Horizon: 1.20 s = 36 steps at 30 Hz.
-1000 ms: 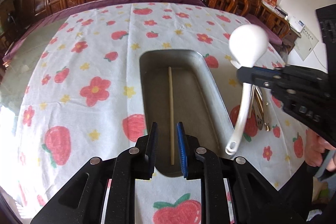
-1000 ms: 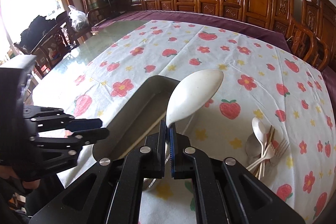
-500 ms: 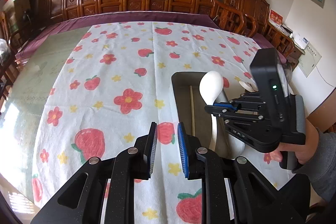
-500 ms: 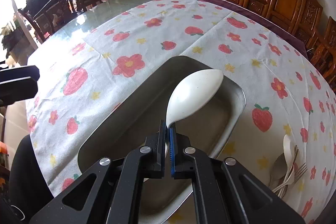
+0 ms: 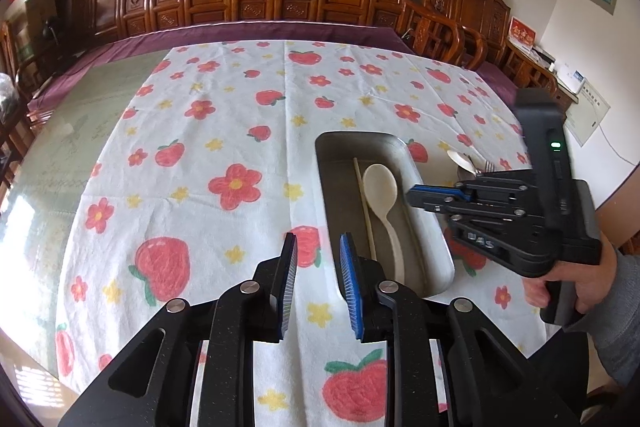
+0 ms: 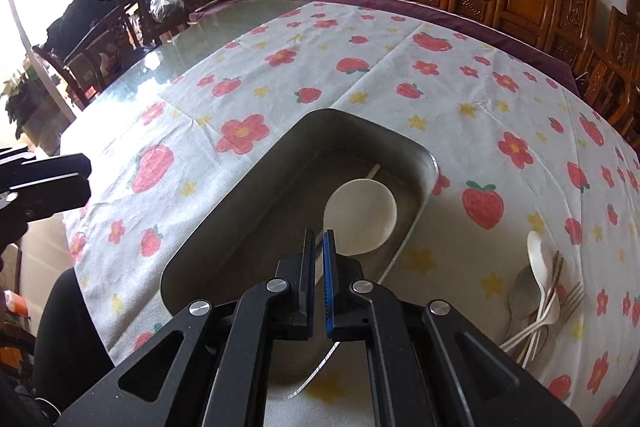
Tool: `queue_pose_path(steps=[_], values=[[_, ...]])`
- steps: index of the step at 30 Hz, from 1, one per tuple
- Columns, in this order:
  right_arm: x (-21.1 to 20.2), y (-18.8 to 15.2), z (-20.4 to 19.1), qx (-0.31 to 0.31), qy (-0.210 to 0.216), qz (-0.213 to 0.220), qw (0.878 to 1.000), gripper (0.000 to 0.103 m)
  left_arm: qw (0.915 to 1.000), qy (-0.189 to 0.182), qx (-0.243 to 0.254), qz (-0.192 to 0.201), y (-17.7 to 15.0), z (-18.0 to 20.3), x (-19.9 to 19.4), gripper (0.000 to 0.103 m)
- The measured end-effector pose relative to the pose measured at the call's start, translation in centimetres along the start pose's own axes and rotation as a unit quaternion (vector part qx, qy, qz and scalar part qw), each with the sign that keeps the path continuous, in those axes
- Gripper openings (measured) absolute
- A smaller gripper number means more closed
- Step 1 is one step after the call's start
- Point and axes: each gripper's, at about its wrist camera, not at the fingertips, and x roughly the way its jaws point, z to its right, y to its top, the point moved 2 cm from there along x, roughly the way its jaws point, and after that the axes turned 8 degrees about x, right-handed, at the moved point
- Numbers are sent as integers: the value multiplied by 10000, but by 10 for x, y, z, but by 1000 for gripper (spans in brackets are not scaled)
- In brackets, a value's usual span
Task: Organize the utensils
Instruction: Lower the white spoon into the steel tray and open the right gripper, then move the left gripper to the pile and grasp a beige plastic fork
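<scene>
While I am holding the left gripper (image 5: pixel 316 263) idle with its jaws apart over the strawberry tablecloth (image 5: pixel 192 163), the white spoon (image 5: pixel 382 203) is lying in the metal tray (image 5: pixel 434 247) beside a chopstick (image 5: pixel 364 199). Right of it, I am keeping the right gripper (image 6: pixel 319 251) nearly closed on nothing. Next, I judge, I am reaching right for the utensil pile (image 6: pixel 540 291).

A spoon (image 5: pixel 382 195) lies in the tray (image 5: pixel 434 251), just right of a chopstick (image 5: pixel 365 203). More cutlery (image 6: pixel 538 291) is piled on the tablecloth (image 5: pixel 192 155) to the tray's right.
</scene>
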Motion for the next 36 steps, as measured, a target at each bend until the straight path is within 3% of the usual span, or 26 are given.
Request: queue_pose_path(steps=[3, 6, 14, 18, 30, 36], values=[[-25, -13, 19, 292, -78, 188, 9994, 5, 9999, -117, 54, 8, 3, 14, 4, 27], [-48, -25, 39, 553, -165, 393, 9976, 5, 9993, -284, 217, 58, 8, 34, 7, 38], [-89, -51, 95, 993, -572, 687, 9910, 5, 9979, -463, 461, 15, 19, 75, 21, 39], [-96, -66, 115, 1138, -727, 699, 9884, 21, 9968, -580, 548, -45, 21, 95, 35, 39], [-97, -106, 156, 1568, -863, 530, 9824, 22, 9904, -979, 921, -311, 30, 153, 85, 39], [-87, -113, 165, 1636, -821, 436, 9821, 22, 9881, -943, 1090, -543, 33, 169, 117, 39]])
